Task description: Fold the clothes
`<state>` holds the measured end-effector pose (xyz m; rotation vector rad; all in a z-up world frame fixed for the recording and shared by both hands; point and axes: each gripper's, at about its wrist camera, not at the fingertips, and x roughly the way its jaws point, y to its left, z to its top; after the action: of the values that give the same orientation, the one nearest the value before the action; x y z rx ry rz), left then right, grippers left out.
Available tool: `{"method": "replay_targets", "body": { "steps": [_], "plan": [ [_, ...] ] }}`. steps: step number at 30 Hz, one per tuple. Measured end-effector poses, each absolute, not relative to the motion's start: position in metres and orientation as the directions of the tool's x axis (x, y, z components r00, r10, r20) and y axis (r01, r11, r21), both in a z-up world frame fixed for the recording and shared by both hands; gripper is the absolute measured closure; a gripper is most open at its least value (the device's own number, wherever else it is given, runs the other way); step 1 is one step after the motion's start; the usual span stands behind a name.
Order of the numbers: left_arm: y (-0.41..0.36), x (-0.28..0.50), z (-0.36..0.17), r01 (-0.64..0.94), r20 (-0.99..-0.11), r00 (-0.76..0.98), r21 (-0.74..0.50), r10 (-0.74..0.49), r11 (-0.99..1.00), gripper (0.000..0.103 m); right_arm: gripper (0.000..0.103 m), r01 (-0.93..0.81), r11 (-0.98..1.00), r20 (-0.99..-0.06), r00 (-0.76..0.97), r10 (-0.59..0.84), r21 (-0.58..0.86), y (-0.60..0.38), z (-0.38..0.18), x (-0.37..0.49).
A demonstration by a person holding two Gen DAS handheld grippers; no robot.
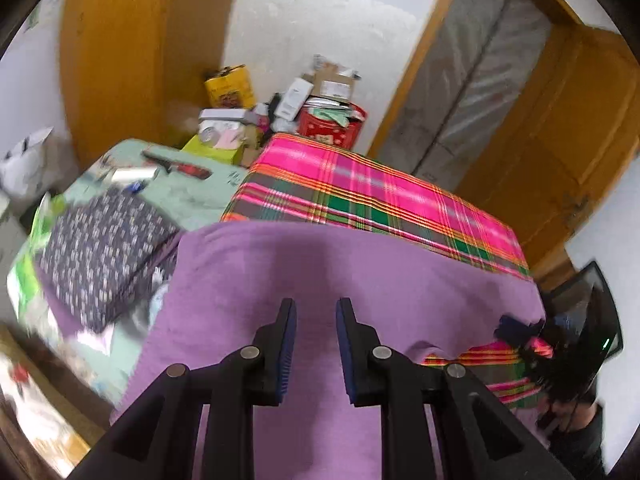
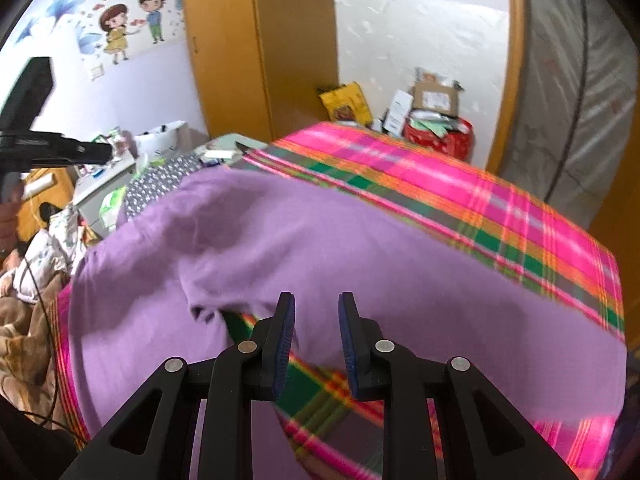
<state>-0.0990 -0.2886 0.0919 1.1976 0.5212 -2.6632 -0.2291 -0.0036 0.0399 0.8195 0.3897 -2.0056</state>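
Observation:
A purple garment lies spread over a pink and green plaid cloth that covers the table. My left gripper is open and empty, just above the garment's middle. In the right wrist view the same purple garment lies rumpled over the plaid cloth, with a gap near its near edge where the plaid shows. My right gripper is open and empty above that near edge. The right gripper also shows at the far right of the left wrist view.
A dark patterned folded cloth lies on a pale green surface to the left. Boxes and a red bin are piled against the far wall. Wooden doors stand to the right. A black stand is at the left.

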Motion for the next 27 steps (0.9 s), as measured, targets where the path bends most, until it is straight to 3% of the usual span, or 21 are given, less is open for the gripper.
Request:
{"method": "replay_targets", "body": {
  "steps": [5, 10, 14, 18, 21, 27],
  "plan": [
    [-0.314, -0.128, 0.09, 0.262, -0.773, -0.634, -0.197, -0.014, -0.945, 0.083, 0.08, 0.882, -0.471, -0.596, -0.372, -0.711, 0.012, -0.011, 0.065, -0.245],
    [-0.349, -0.153, 0.08, 0.315, -0.815, -0.578, -0.177, -0.04, -0.933, 0.083, 0.08, 0.905, -0.425, -0.582, -0.345, -0.736, 0.002, -0.023, 0.079, -0.27],
    [-0.37, -0.161, 0.087, 0.34, -0.824, -0.565, -0.187, -0.041, -0.922, 0.083, 0.079, 0.916, -0.391, -0.555, -0.282, -0.782, 0.086, -0.024, 0.098, -0.289],
    [-0.374, -0.165, 0.111, 0.311, -0.802, -0.596, -0.175, -0.048, -0.934, 0.083, 0.061, 0.915, -0.354, -0.484, -0.224, -0.846, 0.195, -0.015, 0.125, -0.304],
    [-0.375, -0.172, 0.125, 0.297, -0.793, -0.606, -0.16, -0.057, -0.942, 0.083, 0.06, 0.911, -0.327, -0.469, -0.181, -0.864, 0.252, -0.014, 0.139, -0.32],
    [-0.371, -0.209, 0.094, 0.237, -0.825, -0.562, -0.094, -0.058, -0.967, 0.083, 0.059, 0.893, -0.406, -0.59, -0.224, -0.776, 0.195, -0.036, 0.117, -0.35]
  ]
}}
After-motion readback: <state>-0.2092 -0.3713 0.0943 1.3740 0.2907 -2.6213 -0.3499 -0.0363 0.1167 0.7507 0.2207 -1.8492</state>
